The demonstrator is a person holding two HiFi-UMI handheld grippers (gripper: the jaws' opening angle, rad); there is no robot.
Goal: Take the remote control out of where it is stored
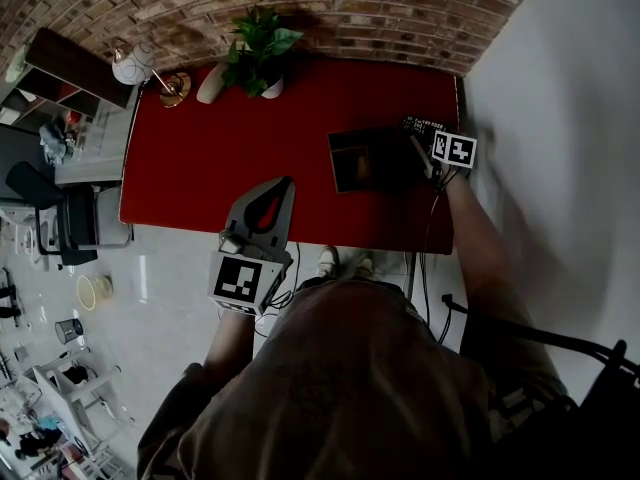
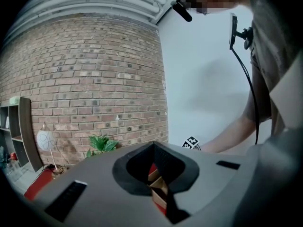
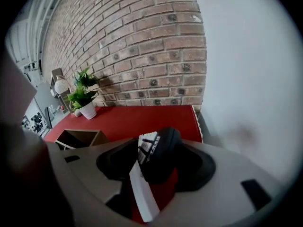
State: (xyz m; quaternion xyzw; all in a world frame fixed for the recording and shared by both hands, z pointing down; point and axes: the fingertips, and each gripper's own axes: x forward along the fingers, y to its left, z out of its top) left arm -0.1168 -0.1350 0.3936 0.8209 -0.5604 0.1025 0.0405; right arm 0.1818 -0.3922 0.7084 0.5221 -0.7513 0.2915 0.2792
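The black remote control (image 1: 424,125) lies at the far right of the red table (image 1: 220,148), just beyond an open wooden box (image 1: 365,158). My right gripper (image 1: 422,140) is over it. In the right gripper view the remote's rounded end (image 3: 160,155) sits between the jaws of that gripper (image 3: 156,176), which stand wide around it, and I see no pad pressing on it. The box (image 3: 78,137) lies to its left. My left gripper (image 1: 284,186) hangs at the table's near edge, away from the box (image 2: 158,188). Nothing is in it, and its jaws do not show clearly.
A potted plant (image 1: 258,53) and a round lamp (image 1: 135,66) stand at the back of the table against the brick wall. A white wall (image 1: 560,88) runs close along the table's right side. Shelves and office clutter fill the floor at left.
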